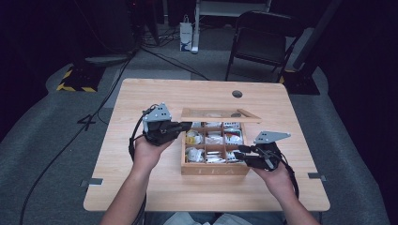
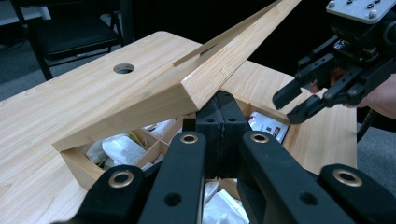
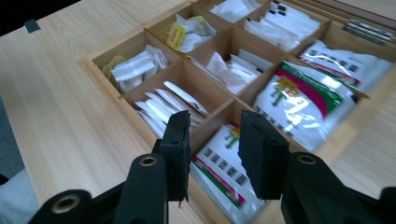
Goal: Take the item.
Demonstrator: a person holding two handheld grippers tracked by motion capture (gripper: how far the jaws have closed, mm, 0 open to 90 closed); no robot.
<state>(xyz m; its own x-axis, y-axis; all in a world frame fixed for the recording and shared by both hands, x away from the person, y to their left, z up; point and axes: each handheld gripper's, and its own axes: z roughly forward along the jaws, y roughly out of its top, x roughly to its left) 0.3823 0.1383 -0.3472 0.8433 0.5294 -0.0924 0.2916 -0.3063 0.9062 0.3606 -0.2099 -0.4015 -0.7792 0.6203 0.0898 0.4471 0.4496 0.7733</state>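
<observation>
while left tool (image 2: 219, 122) pinches lid (image 2: 187, 88) | right tool (image 3: 212, 140) spread over tea box (image 3: 112, 100)

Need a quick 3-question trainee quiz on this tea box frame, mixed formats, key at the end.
1. True or false: the left gripper is shut on the lid of the tea box.
2. The right gripper hovers open above: A) bare table B) a packet in a corner compartment C) the chair.
3. Fill in: the box front reads ___.

Key: 1 true; 2 B; 3 TEA.
</observation>
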